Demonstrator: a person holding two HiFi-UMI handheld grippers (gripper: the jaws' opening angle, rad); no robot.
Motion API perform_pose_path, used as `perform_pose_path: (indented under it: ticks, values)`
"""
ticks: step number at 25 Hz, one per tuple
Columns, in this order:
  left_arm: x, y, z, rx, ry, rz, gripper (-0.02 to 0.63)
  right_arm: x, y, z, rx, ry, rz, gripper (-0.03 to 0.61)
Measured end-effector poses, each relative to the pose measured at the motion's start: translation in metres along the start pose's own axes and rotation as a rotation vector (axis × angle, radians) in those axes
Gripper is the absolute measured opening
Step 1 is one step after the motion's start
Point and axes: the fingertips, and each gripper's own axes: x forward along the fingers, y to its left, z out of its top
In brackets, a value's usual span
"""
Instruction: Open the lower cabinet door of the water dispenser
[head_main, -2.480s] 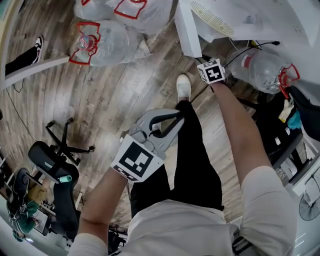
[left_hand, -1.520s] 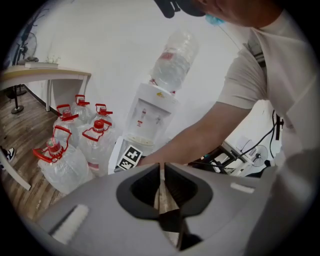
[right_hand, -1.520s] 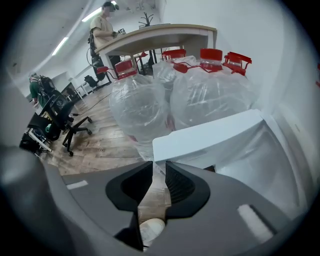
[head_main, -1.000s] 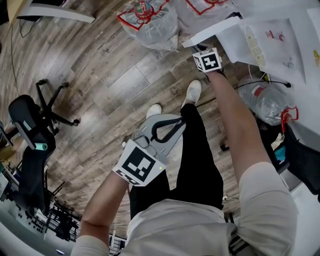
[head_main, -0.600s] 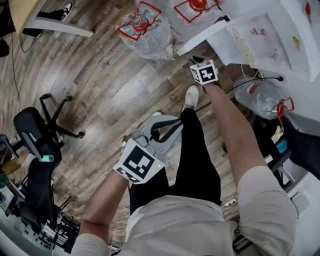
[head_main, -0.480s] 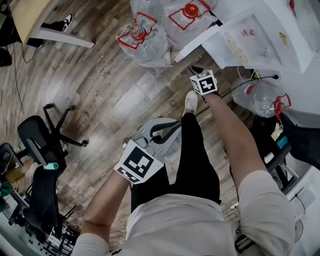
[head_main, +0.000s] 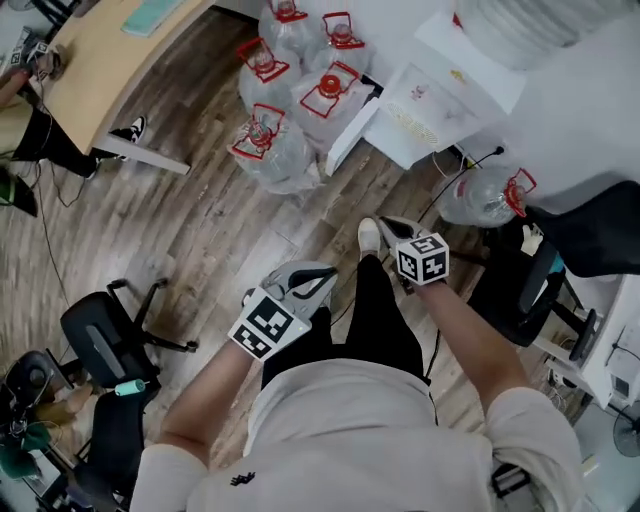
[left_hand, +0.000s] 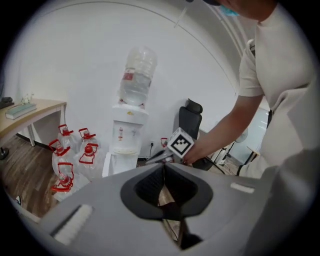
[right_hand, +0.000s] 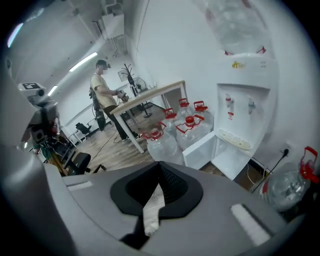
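The white water dispenser (head_main: 440, 95) stands against the wall, with a bottle on top in the left gripper view (left_hand: 129, 135). Its lower cabinet door (head_main: 345, 140) hangs swung open to the left, also plain in the right gripper view (right_hand: 200, 150). My right gripper (head_main: 388, 224) is held up in front of my body, well back from the door, jaws shut on nothing (right_hand: 160, 166). My left gripper (head_main: 325, 275) hangs beside it over the floor, also shut and empty (left_hand: 164, 166).
Several water jugs (head_main: 290, 100) with red handles crowd the floor left of the dispenser. Another jug (head_main: 485, 195) lies to its right by a black chair (head_main: 590, 230). A wooden desk (head_main: 110, 70) is at the far left and an office chair (head_main: 100, 340) at the near left.
Both grippers have risen and drawn back from the dispenser, the right one farthest, away from the door's edge. The head view has lifted. The door stays open.
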Motion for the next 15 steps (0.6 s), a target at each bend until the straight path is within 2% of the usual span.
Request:
perform_pose_path:
  ticks: [8, 15]
  values:
    - [-0.037, -0.042, 0.024, 0.03, 0.006, -0.064, 0.057, -0.165, 0.085, 0.009, -0.02, -0.136, -0.037, 0.0]
    - [-0.027, -0.095, 0.036, 0.107, 0.063, -0.142, 0.057, -0.257, 0.122, 0.001, -0.07, -0.19, -0.073, 0.0]
